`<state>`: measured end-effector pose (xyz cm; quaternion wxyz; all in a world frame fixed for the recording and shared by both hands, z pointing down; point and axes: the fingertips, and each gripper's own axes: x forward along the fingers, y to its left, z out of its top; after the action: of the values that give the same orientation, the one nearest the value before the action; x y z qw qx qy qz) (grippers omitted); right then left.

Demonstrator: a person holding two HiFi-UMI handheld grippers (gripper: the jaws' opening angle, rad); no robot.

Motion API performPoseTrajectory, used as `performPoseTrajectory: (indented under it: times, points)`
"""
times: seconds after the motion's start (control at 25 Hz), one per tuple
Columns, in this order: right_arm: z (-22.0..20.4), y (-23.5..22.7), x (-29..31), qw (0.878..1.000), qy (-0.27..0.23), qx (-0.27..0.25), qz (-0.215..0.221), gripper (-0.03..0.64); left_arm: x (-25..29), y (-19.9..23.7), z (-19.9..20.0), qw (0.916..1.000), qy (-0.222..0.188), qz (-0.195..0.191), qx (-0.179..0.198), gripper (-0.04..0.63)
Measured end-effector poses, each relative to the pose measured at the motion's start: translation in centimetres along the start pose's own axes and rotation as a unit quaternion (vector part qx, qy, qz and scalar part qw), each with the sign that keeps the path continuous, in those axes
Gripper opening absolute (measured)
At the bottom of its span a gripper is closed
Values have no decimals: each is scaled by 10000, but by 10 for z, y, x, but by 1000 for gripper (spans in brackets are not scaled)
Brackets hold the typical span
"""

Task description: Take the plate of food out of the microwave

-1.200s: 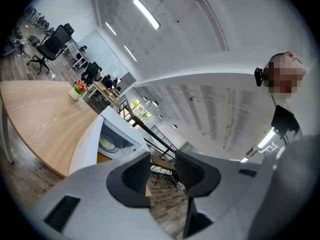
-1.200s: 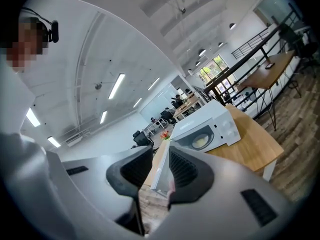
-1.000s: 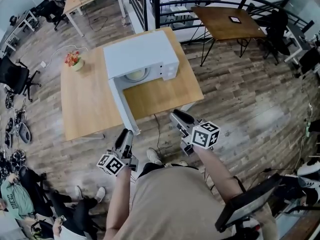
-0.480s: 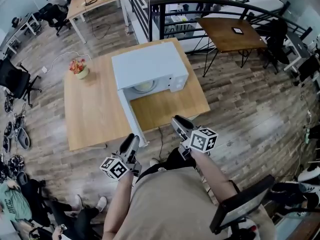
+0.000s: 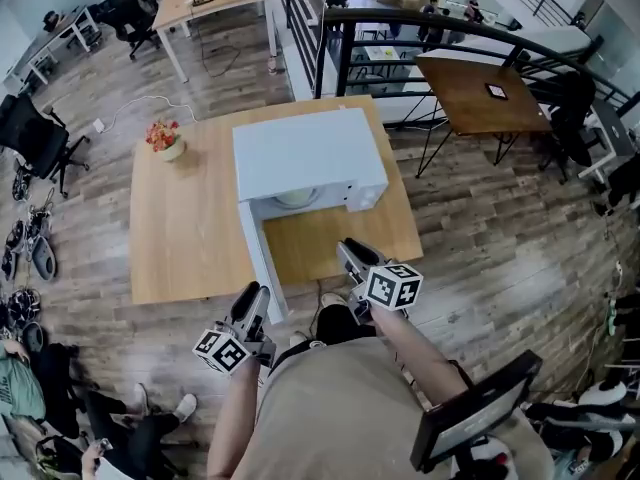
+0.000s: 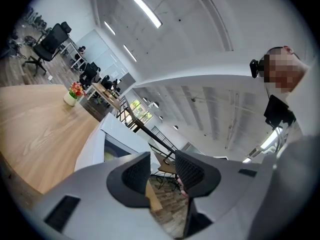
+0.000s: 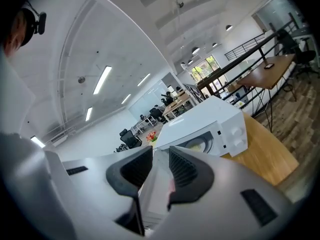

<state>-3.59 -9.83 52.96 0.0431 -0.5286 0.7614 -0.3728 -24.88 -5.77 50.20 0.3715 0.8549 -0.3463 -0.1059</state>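
A white microwave (image 5: 305,153) stands on a light wooden table (image 5: 185,228), and its door (image 5: 258,263) hangs open toward me. Inside it rests the plate of food (image 5: 297,198), pale and round, which the right gripper view also catches as a plate (image 7: 200,145) in the cavity. At the table's near edge, in front of the opening, my right gripper (image 5: 347,251) has its jaws a narrow gap apart and empty. My left gripper (image 5: 252,298) hovers by the outer end of the door, jaws apart with nothing between them. The microwave (image 6: 115,139) lies just ahead of it.
A vase of flowers (image 5: 168,140) sits at the table's far left corner. Behind the microwave run a black railing (image 5: 400,23) and a darker brown table (image 5: 480,93). Office chairs stand at the left, and a seated person (image 5: 20,388) is at the lower left.
I have stepped closer to the table. Both grippers have moved toward the microwave, the right one farther and a little lower, now over the table's near edge.
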Motion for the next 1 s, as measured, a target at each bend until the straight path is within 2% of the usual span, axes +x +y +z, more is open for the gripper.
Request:
performPoseTrajectory:
  times: [0.28, 0.48, 0.64, 1.0]
  points:
    - [16, -43, 43, 9985, 486, -257, 1, 91, 38, 1, 15, 9986, -221, 488, -1, 160]
    - [1, -79, 77, 9961, 842, -238, -108, 91, 51, 0, 16, 9963, -326, 787, 57, 160]
    - [-14, -93, 104, 9929, 1174, -188, 15, 91, 57, 5, 17, 9929, -460, 1098, 39, 159]
    - [-5, -100, 128, 9875, 1497, -298, 396, 91, 78, 4, 2, 9869, -517, 1527, -25, 160]
